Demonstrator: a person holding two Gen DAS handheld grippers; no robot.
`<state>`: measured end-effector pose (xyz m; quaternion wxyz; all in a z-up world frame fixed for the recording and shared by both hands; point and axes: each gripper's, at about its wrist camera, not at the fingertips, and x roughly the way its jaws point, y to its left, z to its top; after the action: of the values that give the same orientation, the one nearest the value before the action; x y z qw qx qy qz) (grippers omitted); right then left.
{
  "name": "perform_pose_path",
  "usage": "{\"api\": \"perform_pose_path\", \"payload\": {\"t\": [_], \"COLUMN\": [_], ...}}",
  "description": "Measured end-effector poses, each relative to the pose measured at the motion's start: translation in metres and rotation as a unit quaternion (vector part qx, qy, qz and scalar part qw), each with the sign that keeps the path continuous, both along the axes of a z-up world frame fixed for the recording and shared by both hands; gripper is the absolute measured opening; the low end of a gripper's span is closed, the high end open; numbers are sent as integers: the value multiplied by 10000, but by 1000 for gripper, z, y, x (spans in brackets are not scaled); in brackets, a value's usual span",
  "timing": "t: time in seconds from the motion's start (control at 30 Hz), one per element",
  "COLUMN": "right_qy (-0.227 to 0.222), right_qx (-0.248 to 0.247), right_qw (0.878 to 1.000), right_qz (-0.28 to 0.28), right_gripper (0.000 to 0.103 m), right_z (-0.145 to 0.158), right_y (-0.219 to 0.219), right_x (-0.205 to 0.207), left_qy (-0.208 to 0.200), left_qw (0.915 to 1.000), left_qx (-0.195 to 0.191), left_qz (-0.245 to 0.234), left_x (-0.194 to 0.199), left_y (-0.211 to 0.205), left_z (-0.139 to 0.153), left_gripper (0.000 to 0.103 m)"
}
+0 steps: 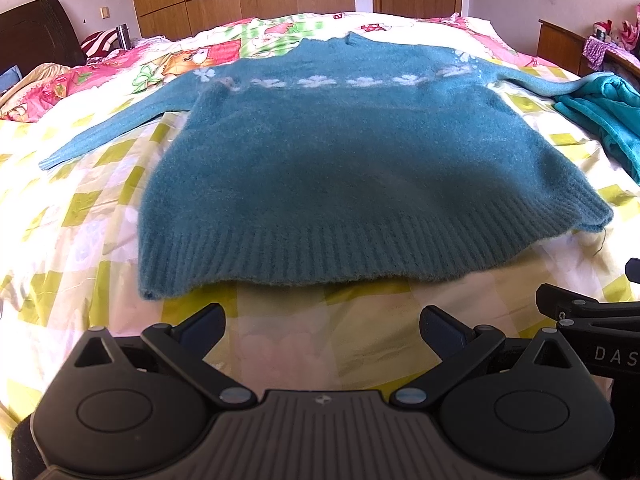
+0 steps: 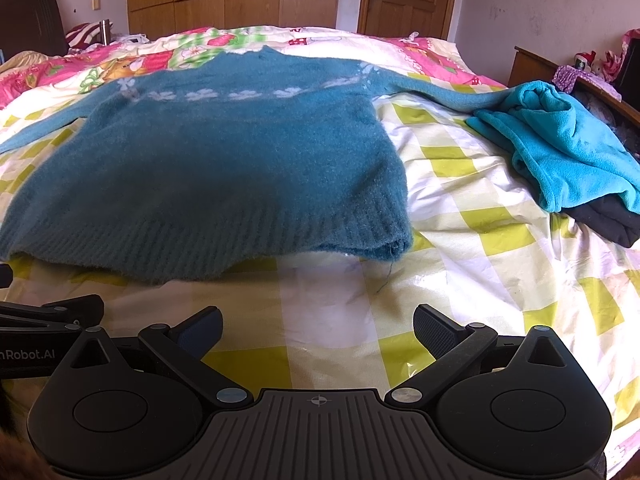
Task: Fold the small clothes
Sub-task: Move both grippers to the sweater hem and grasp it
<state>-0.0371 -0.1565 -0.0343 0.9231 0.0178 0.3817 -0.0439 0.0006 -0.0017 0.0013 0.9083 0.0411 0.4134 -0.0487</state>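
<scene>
Checkered bed (image 1: 100, 208) holds teal sweater (image 1: 340, 152) spread flat mid-frame, sleeves out, with left gripper (image 1: 322, 326) and right gripper (image 2: 318, 326) both spread wide and empty below its hem, so best pinch a sleeve cuff first and fold inward.

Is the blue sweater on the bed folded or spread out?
Spread out: the sweater lies flat on the bed, both sleeves stretched sideways, hem toward the camera.
</scene>
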Motion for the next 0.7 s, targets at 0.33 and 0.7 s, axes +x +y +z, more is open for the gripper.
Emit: {"api": "perform_pose_path", "payload": {"t": [0.33, 0.7], "right_qy": [-209, 71], "right_qx": [118, 652], "right_qw": [9997, 9978], "right_qz": [-82, -12], "right_gripper": [101, 101], "right_z": [19, 15], "right_y": [-16, -50], "right_x": [7, 91], "left_qy": [-474, -414], "left_qw": [9988, 9977], "left_qx": [-75, 385], "left_qz": [114, 371], "left_x": [10, 101], "left_y": [25, 91], "left_z": [29, 20], "left_gripper": [103, 103]}}
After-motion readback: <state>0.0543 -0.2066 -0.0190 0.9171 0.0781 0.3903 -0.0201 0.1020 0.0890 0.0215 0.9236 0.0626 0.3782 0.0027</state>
